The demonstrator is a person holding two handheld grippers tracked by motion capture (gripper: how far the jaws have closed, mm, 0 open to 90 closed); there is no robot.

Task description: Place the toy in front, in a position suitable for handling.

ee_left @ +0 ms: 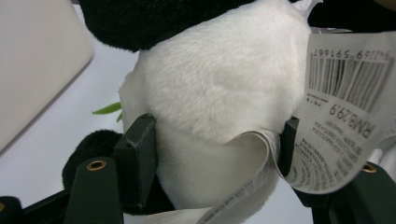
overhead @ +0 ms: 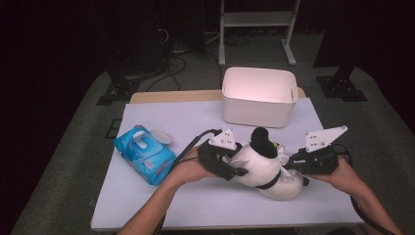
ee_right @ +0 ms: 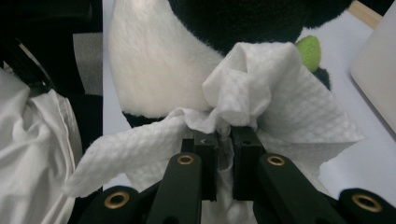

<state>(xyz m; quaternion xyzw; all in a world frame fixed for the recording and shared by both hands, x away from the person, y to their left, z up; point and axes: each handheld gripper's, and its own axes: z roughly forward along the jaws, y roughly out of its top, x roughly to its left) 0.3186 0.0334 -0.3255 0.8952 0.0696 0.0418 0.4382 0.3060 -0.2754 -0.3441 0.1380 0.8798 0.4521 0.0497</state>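
Along the left edge of my table (overhead: 147, 205) lies a blue pack of wet wipes (overhead: 144, 154), its flap lid open, well apart from the work. Just right of it my left gripper (overhead: 234, 164) is clamped on the plush panda (overhead: 266, 169); in the left gripper view both pads press into the white fur of the panda (ee_left: 210, 93), with its paper barcode tag (ee_left: 341, 116) curling over one of them. The panda sits near the front edge, about the middle of the table. At the back edge, beyond it, stands a white plastic bin (overhead: 259, 95). Farthest right, my right gripper (overhead: 293, 164) is clenched on a crumpled white wet wipe (ee_right: 243, 107), which touches the panda's fur.
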